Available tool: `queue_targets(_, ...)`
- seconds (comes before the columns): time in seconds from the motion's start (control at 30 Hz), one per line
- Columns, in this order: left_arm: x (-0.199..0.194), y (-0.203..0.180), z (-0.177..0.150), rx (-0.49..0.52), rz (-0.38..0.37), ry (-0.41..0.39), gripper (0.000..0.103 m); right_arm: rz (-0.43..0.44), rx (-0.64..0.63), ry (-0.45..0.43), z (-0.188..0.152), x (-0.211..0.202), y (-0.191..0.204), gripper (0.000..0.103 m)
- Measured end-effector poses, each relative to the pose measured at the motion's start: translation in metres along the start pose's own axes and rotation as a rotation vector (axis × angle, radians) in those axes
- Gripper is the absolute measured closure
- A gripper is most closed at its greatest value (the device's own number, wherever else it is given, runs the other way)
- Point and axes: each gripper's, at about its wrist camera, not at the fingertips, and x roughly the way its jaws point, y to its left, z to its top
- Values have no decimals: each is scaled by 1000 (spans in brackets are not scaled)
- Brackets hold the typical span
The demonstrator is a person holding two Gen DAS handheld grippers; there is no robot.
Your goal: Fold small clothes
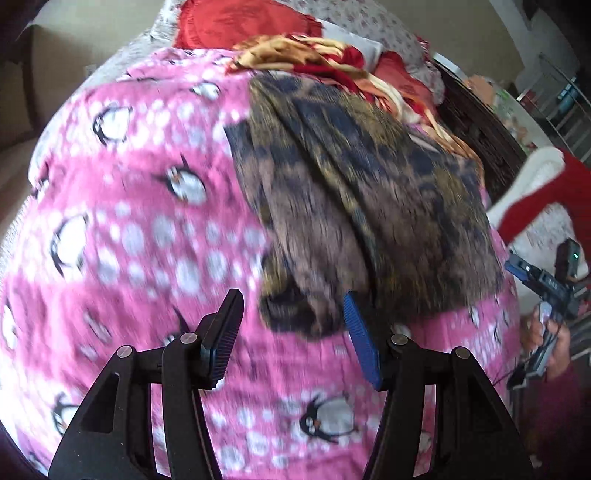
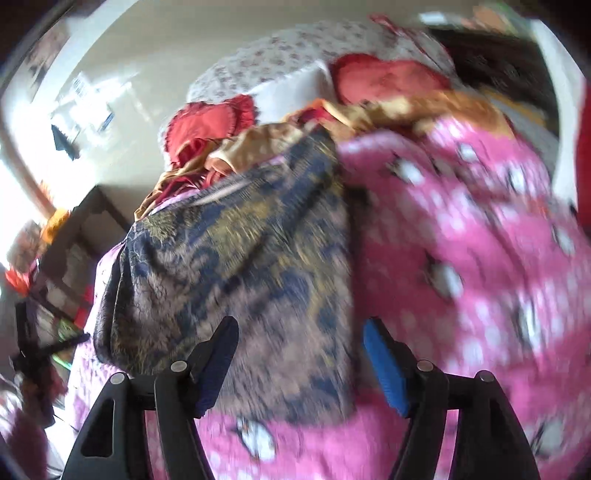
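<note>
A small brown, gold and navy patterned garment [image 1: 354, 206] lies folded on a pink penguin-print blanket [image 1: 140, 229]. My left gripper [image 1: 291, 306] is open and empty, just short of the garment's near corner. In the right wrist view the same garment [image 2: 236, 258] lies on the blanket [image 2: 480, 258]. My right gripper [image 2: 299, 332] is open and empty, with the garment's near edge showing between its fingers. The right gripper also shows at the far right of the left wrist view [image 1: 517, 266], held in a hand. Both views are blurred.
Red cushions [image 1: 236, 22] and a red and gold blanket [image 1: 303, 55] lie at the far end of the bed. A floral sheet [image 2: 280, 51] covers the bed beyond them. Dark furniture [image 1: 476, 122] stands on the right, and shelving [image 2: 66, 251] on the left in the right wrist view.
</note>
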Motion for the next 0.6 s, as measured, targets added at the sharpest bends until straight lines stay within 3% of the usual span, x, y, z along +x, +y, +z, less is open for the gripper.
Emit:
queue_targets(0.17,15,-11,-5,121,-13,10,47,-25,61,24,-16,-4,-17,35)
queue_targets(0.27,29,-10,0,145,-43,40,49,-28,79,20,-17,-4,-20,35)
queue_targets(0.3,34,-9,1,145,-62,56,52,-25,84,23,-17,-3,-21,35)
queue_targets(0.37,46,-9,-2,165,-89,106,76,-13,96,32,-19,2,-23,35)
queue_targets(0.47,45,-14,-8,197,-62,98,89,-2,105,44,-18,15,-25,36)
queue_targets(0.5,41,-14,-9,195,-66,86,90,-6,106,50,-19,19,-26,40)
queue_targets(0.57,29,-13,-9,191,-70,62,91,13,102,75,-18,27,-26,89)
queue_targets(0.6,21,-11,-9,189,-70,45,92,15,99,78,-17,28,-25,97)
